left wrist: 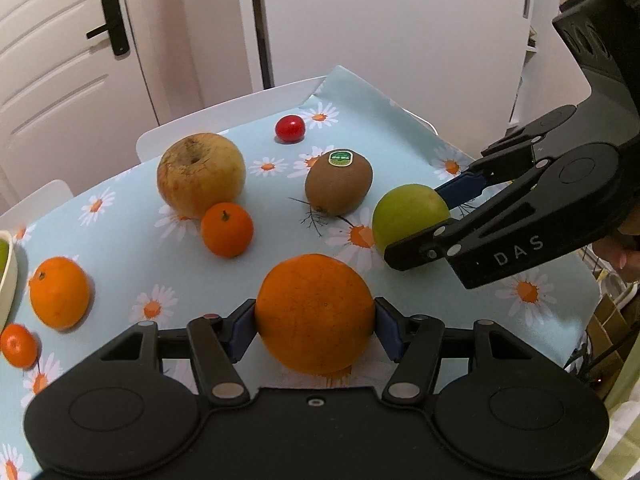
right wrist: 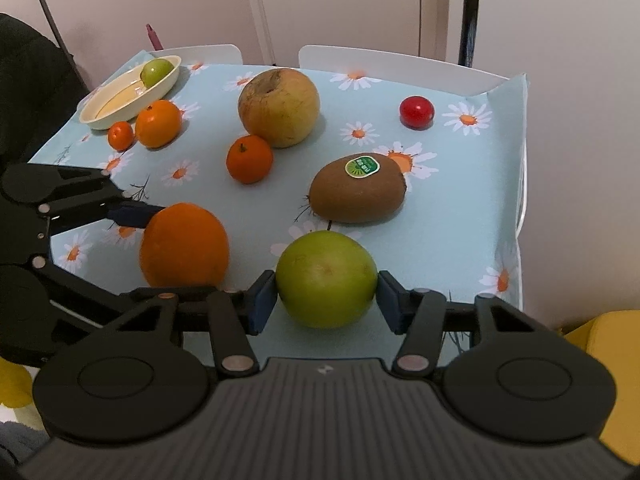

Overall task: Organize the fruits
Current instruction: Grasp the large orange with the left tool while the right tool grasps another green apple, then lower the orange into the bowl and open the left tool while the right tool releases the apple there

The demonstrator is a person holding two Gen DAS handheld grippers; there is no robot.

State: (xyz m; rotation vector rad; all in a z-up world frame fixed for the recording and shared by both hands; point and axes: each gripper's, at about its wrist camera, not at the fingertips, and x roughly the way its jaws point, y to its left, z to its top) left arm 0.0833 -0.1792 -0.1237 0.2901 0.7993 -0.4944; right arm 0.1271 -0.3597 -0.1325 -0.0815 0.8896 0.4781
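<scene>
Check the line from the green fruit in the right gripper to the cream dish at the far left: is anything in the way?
Yes. The large orange in the left gripper sits just left of the green fruit held by the right gripper. Farther on, a medium orange and small tangerine lie just in front of the dish.

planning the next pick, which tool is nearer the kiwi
Right. The right tool grips the green apple just in front of the kiwi; the left tool holds the big orange farther off.
</scene>
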